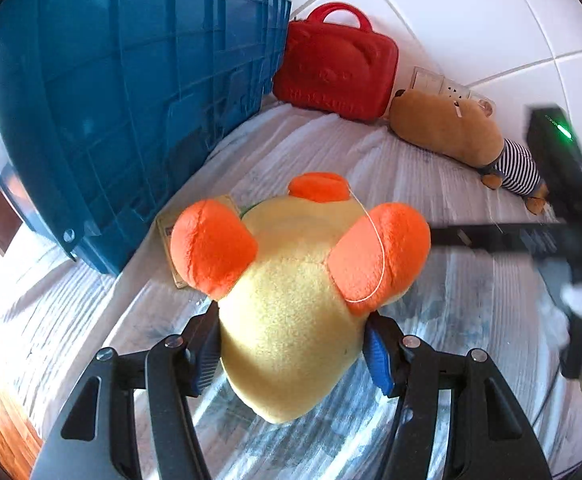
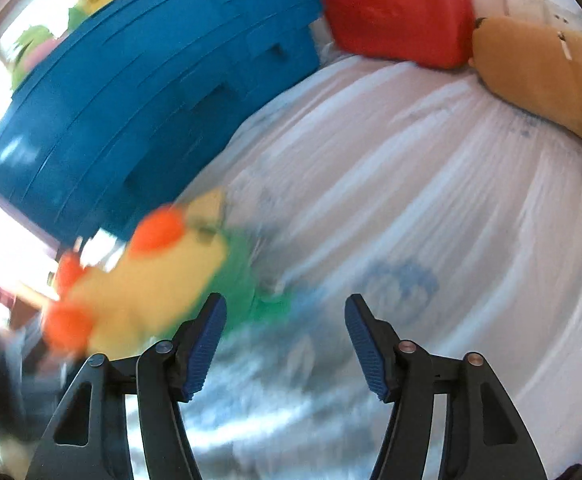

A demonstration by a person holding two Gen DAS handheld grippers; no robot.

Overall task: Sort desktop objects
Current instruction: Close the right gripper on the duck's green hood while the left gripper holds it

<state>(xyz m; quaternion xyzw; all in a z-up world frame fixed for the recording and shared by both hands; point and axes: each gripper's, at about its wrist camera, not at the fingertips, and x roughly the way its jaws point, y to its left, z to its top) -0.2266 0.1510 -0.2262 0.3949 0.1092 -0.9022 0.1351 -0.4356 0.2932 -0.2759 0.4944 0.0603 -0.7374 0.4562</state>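
My left gripper (image 1: 291, 336) is shut on a yellow plush duck (image 1: 291, 320) with orange feet and beak, holding it above the cloth-covered table. The duck also shows blurred in the right wrist view (image 2: 151, 292), with green on its far side. My right gripper (image 2: 285, 340) is open and empty over the pale cloth (image 2: 411, 200); it also shows dark and blurred at the right of the left wrist view (image 1: 511, 236). A big blue plastic crate (image 1: 131, 100) stands at the left, also in the right wrist view (image 2: 139, 100).
A red toy case (image 1: 335, 68) leans against the tiled wall at the back, also in the right wrist view (image 2: 395, 8). A brown plush bear (image 1: 451, 128) in a striped shirt lies beside it. A small card or booklet (image 1: 171, 240) lies under the duck by the crate.
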